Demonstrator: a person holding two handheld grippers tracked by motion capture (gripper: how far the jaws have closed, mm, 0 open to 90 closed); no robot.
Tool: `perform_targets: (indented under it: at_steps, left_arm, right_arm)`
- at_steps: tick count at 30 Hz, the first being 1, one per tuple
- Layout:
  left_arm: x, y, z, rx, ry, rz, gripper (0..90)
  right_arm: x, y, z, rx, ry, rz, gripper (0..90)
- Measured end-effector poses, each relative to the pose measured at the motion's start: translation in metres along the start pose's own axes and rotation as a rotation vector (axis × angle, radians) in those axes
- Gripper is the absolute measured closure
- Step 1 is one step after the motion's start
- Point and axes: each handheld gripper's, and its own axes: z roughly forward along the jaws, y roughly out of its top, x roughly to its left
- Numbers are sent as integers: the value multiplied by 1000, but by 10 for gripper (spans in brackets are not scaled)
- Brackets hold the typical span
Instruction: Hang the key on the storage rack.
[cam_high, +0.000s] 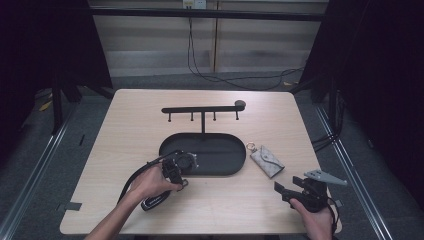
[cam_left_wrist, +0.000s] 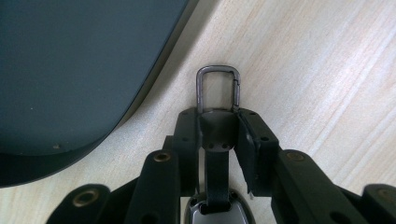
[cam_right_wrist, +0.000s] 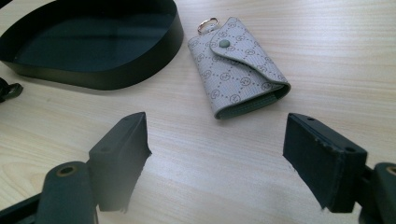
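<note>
A key fob (cam_left_wrist: 217, 212) on a short black strap (cam_left_wrist: 216, 172) ends in a grey metal clasp (cam_left_wrist: 218, 68). My left gripper (cam_left_wrist: 217, 116) is shut on the strap's leather tab, and the clasp sticks out past the jaws, low over the wooden table. In the high view this gripper (cam_high: 181, 180) sits at the front rim of the black oval tray (cam_high: 220, 170). A grey patterned key pouch (cam_right_wrist: 238, 70) with a small ring (cam_right_wrist: 207, 24) lies flat ahead of my right gripper (cam_right_wrist: 217, 149), which is open with nothing between its jaws. That right gripper (cam_high: 286, 185) rests near the table's front right.
A black rack (cam_high: 202, 109) with several hooks rises from the tray's far side. The pouch (cam_high: 267, 161) lies just right of the tray. The tray's wall (cam_right_wrist: 93, 77) curves to the left of the pouch. Cables run across the floor behind the table.
</note>
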Motion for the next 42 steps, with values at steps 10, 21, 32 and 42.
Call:
perform_targets:
  at_steps: [10, 21, 32, 42]
  left_arm:
    - [1, 1, 0, 5, 3, 0, 707]
    - [9, -7, -28, -33, -2, -67, 707]
    - [20, -18, -42, -59, -45, -108, 707]
    - [23, -25, -63, -83, -14, -100, 708]
  right_arm:
    - [0, 0, 0, -2, -1, -1, 221]
    - [0, 0, 0, 3, 0, 2, 220]
    - [0, 0, 0, 3, -5, 5, 220]
    - [-1, 0, 0, 3, -7, 8, 218]
